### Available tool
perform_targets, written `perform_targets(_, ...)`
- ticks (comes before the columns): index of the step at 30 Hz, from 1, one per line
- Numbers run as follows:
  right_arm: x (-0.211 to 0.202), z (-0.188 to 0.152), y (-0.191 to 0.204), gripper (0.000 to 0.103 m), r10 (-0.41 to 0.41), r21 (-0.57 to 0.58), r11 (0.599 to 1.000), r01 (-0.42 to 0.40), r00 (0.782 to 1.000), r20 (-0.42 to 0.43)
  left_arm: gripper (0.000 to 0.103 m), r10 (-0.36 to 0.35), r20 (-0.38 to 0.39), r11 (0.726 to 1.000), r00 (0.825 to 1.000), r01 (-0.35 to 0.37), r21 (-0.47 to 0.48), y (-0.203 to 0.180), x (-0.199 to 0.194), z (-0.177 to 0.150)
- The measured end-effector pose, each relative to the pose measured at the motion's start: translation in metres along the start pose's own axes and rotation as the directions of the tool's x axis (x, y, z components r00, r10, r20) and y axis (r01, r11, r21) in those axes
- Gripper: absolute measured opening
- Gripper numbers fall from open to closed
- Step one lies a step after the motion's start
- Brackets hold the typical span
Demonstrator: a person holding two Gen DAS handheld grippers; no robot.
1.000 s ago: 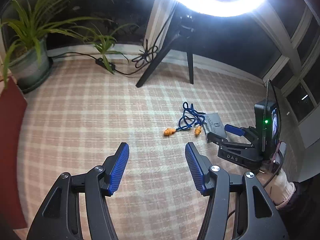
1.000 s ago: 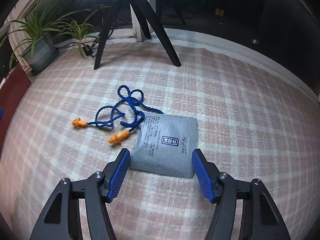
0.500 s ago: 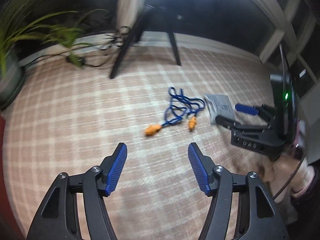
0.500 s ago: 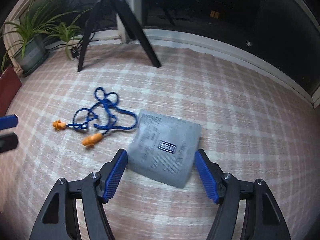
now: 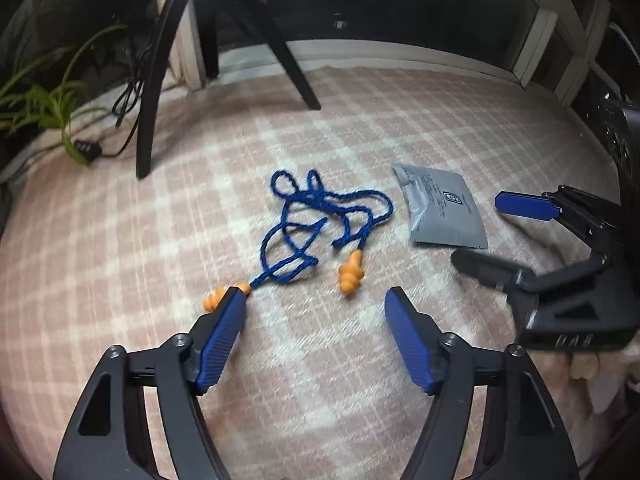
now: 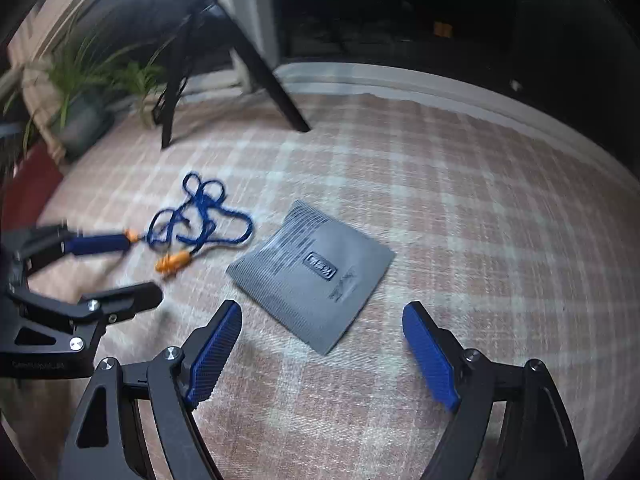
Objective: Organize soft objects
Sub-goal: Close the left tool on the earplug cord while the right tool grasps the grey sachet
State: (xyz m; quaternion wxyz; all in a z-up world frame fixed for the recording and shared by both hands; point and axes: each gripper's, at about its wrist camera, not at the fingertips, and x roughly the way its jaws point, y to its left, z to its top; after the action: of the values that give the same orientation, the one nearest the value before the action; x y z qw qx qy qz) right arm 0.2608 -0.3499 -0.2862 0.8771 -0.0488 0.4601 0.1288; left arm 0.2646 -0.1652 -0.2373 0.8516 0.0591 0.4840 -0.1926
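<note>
A pink-and-cream checked blanket (image 5: 360, 128) covers the whole work surface, with the black legs of a light stand (image 5: 150, 92) planted on its far edge and a potted plant (image 6: 80, 120), its grey pot visible only to the right wrist camera, off to the left. Both grippers point steeply down at the blanket, and both have just been widening their jaws; neither carries anything. The right gripper (image 6: 322, 312), released and spread wide, hangs just short of the flat grey pouch (image 6: 312, 272), whose near corner points into the gap between its blue pads without touching them. The left gripper (image 5: 314, 300), likewise released, hovers over the corded earplugs (image 5: 316, 224): the tangled blue cord lies just beyond its tips, one orange plug (image 5: 351, 272) sits ahead of the gap, and the other plug (image 5: 212, 299) shows beside the tip of the pad at picture left, partly hidden by it; whether they touch cannot be told. The pouch lies close beside the cord, apart from it. The left wrist view alone shows fingers of the hand (image 5: 584, 366) under the right gripper.
</note>
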Motion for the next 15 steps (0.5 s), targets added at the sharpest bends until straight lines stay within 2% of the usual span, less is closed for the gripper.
perform_targets(4,0.007,0.0,0.011,0.081,-0.034,-0.12,0.992,0.033,0.999,-0.005,0.073,0.036,0.019,0.999,0.999,-0.037,0.03,-0.004,0.003,0.003)
perform_targets(6,0.007,0.004,0.013,0.083,-0.066,-0.168,0.983,0.069,0.998,0.02,0.073,0.043,0.023,0.999,0.999,-0.044,0.029,-0.005,0.006,0.007)
perform_targets(11,0.015,0.02,0.014,0.083,-0.104,-0.245,0.963,0.111,0.994,0.042,0.073,0.08,0.053,0.995,0.995,-0.083,0.062,-0.007,0.003,0.007)
perform_targets(15,0.022,0.033,0.012,0.083,-0.101,-0.299,0.948,0.11,0.994,0.045,0.073,0.108,0.056,0.988,0.993,-0.114,0.108,-0.011,0.007,0.002)
